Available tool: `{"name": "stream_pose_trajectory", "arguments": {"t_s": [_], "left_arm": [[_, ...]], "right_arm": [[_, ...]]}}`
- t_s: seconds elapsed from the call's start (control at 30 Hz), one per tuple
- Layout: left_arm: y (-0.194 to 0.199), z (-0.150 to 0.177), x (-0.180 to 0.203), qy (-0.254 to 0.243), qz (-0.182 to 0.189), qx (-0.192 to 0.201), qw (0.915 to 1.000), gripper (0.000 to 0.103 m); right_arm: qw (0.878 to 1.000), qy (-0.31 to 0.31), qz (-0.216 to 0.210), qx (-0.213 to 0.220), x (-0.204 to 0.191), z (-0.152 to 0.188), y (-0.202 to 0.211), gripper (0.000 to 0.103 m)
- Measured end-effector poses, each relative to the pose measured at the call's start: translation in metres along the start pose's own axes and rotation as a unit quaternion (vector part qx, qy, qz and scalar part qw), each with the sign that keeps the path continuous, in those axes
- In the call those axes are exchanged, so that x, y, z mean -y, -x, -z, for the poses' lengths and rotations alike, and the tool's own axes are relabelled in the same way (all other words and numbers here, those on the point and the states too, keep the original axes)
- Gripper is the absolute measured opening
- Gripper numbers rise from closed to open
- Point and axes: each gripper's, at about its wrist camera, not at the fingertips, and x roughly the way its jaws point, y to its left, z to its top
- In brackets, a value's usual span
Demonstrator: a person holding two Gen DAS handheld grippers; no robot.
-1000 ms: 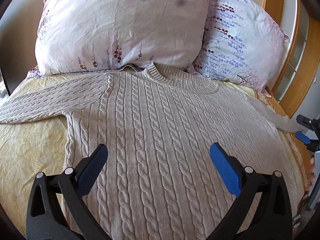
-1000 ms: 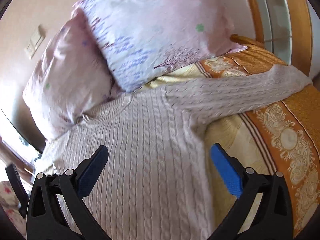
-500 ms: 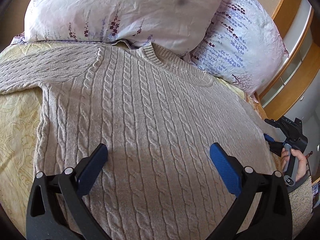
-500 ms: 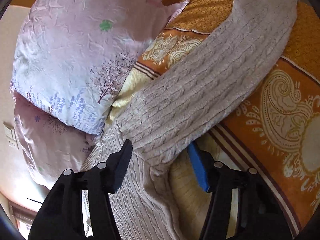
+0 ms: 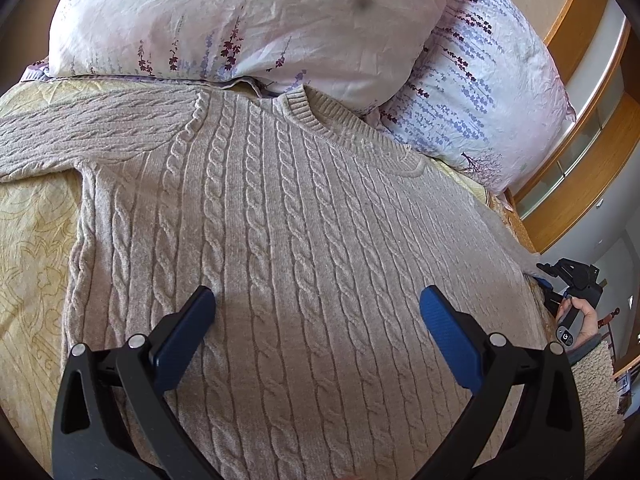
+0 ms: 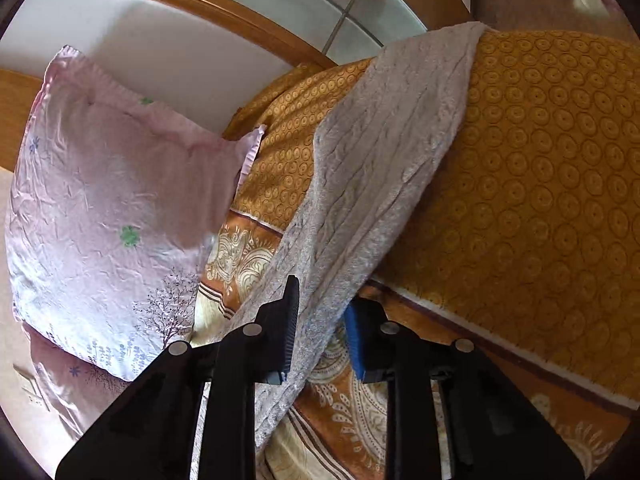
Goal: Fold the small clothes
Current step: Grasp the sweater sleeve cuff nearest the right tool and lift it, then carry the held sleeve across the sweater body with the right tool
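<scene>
A beige cable-knit sweater (image 5: 288, 232) lies flat on the bed, collar toward the pillows, left sleeve spread to the left. My left gripper (image 5: 316, 320) is open and empty, hovering over the sweater's chest. In the right wrist view my right gripper (image 6: 320, 328) is shut on the sweater's right sleeve (image 6: 376, 168), which runs up and away over the orange bedspread. The right gripper also shows at the far right of the left wrist view (image 5: 568, 280), held by a hand.
Two floral pillows (image 5: 248, 20) (image 5: 480, 92) stand at the head of the bed, touching the collar. A yellow patterned bedspread (image 5: 32, 248) lies under the sweater, with an orange border (image 6: 552, 184) at the right edge. A wooden headboard (image 5: 580, 184) stands behind.
My right gripper has closed on the right sleeve and moved along it toward the bed's edge. My left gripper has shifted slightly over the chest, still open.
</scene>
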Motion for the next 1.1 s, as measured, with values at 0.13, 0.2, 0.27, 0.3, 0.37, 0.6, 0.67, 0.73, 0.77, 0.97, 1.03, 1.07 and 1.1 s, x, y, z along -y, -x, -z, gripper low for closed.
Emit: {"name": "stream_pose_trajectory", "arguments": {"t_s": [0.13,0.2,0.27,0.3,0.37,0.6,0.67,0.73,0.77,0.97,1.03,1.07,1.1], "left_arm": [[0.0,0.0,-0.001,0.001,0.001,0.0,1.0,0.101],[-0.001,0.0,-0.002,0.002,0.002,0.001,1.0,0.101],[-0.001,0.0,-0.002,0.001,0.001,0.0,1.0,0.101],[-0.001,0.0,-0.002,0.001,0.001,0.0,1.0,0.101],[-0.001,0.0,-0.002,0.002,0.002,0.001,1.0,0.101],[-0.001,0.0,-0.002,0.003,0.003,0.001,1.0,0.101],[-0.001,0.0,-0.002,0.004,0.005,0.002,1.0,0.101],[-0.001,0.0,-0.003,0.004,0.005,0.002,1.0,0.101],[0.0,0.0,-0.003,0.005,0.006,0.002,1.0,0.101],[0.001,0.001,-0.004,0.009,0.01,0.004,0.9999,0.101],[0.002,0.001,-0.004,0.011,0.012,0.005,0.9999,0.101],[0.002,0.002,-0.004,0.012,0.014,0.006,0.9998,0.101],[0.003,0.002,-0.004,0.013,0.014,0.006,0.9998,0.101]], "right_arm": [[1.0,0.006,0.01,0.017,-0.002,0.002,0.001,0.024],[1.0,0.009,0.015,0.024,0.001,0.003,0.002,0.013],[1.0,0.01,0.001,0.023,0.001,0.002,0.002,0.01],[1.0,0.015,-0.011,0.024,0.0,0.002,0.003,0.01],[0.998,0.036,-0.032,0.032,-0.008,-0.001,0.01,0.01],[0.985,0.128,-0.105,0.039,-0.064,0.007,0.032,0.01],[0.98,0.146,-0.13,0.03,-0.077,0.015,0.035,0.01],[0.973,0.166,-0.158,0.012,-0.092,0.028,0.037,0.01],[0.969,0.178,-0.172,0.002,-0.1,0.037,0.038,0.01],[0.937,0.258,-0.211,-0.109,-0.141,0.125,0.015,0.01],[0.927,0.281,-0.197,-0.153,-0.146,0.159,-0.001,0.01],[0.922,0.292,-0.187,-0.173,-0.147,0.175,-0.01,0.01],[0.917,0.305,-0.173,-0.19,-0.148,0.19,-0.019,0.01]]}}
